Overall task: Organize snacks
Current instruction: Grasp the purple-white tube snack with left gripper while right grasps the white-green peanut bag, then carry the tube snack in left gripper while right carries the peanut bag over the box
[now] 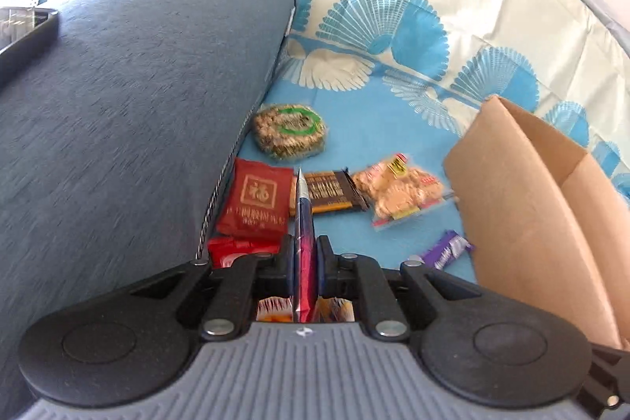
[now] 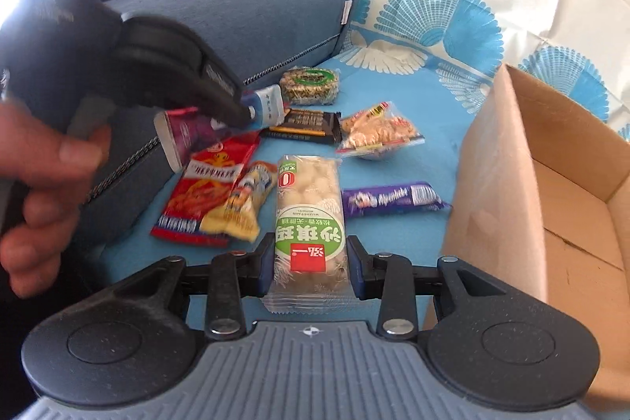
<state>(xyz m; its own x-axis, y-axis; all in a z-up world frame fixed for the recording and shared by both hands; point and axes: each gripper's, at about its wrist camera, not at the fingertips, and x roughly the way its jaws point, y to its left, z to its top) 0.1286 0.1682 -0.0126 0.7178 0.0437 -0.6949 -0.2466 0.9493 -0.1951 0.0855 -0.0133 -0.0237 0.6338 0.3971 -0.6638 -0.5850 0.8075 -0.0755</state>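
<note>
Snacks lie on a blue patterned cloth [image 1: 378, 113]. My left gripper [image 1: 304, 258] is shut on a flat purple-and-blue packet [image 1: 304, 223], held edge-on above the cloth; the right wrist view shows it lifted at the left [image 2: 189, 136]. My right gripper [image 2: 311, 258] is open, its jaws on either side of a long green-and-white snack pack [image 2: 309, 215] that lies on the cloth. An open cardboard box [image 2: 551, 184] stands to the right, also seen in the left wrist view [image 1: 523, 207].
On the cloth lie a round green-label cake [image 1: 290, 130], a red packet [image 1: 258, 199], a dark bar [image 1: 328, 191], a clear bag of biscuits [image 1: 397, 189], a purple bar [image 2: 390, 200], a red chili packet [image 2: 204, 191] and a yellow packet [image 2: 244, 203]. A grey-blue cushion [image 1: 138, 97] rises at the left.
</note>
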